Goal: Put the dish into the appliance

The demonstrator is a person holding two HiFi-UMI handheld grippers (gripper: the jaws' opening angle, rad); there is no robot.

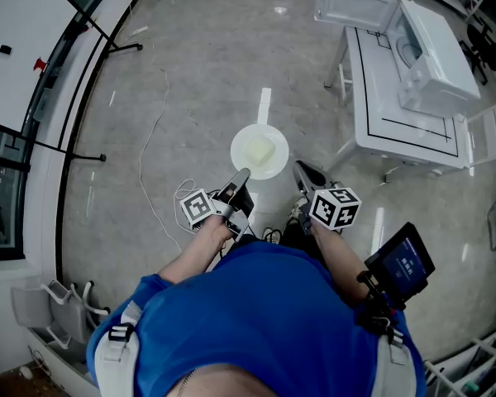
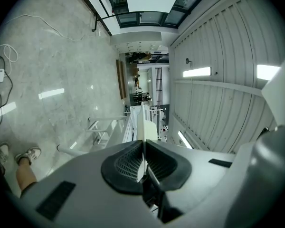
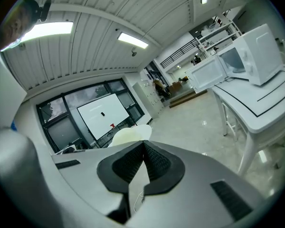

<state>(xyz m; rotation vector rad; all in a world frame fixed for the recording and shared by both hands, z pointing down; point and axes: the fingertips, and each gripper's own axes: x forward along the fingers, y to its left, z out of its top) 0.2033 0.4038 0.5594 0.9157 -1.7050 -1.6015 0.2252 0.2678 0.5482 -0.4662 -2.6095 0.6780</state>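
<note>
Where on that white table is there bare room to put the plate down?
The table is bare across its near half, inside the black outline. Its far end is crowded by the microwave, whose open door swings out past the table's corner.

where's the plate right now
Head view, centre: the plate is held above the floor between the left gripper and right gripper, the open microwave away at upper right.

Blue short-sleeved shirt [image 1: 269,304], grey shoulder straps [image 1: 109,364] with black buckles [image 1: 120,332]. Black-and-white marker cube [image 1: 197,208] on the left gripper [image 1: 240,176], another on the right gripper [image 1: 301,169] (pale grey shells, black ribbed pads [image 2: 126,165]).
</note>
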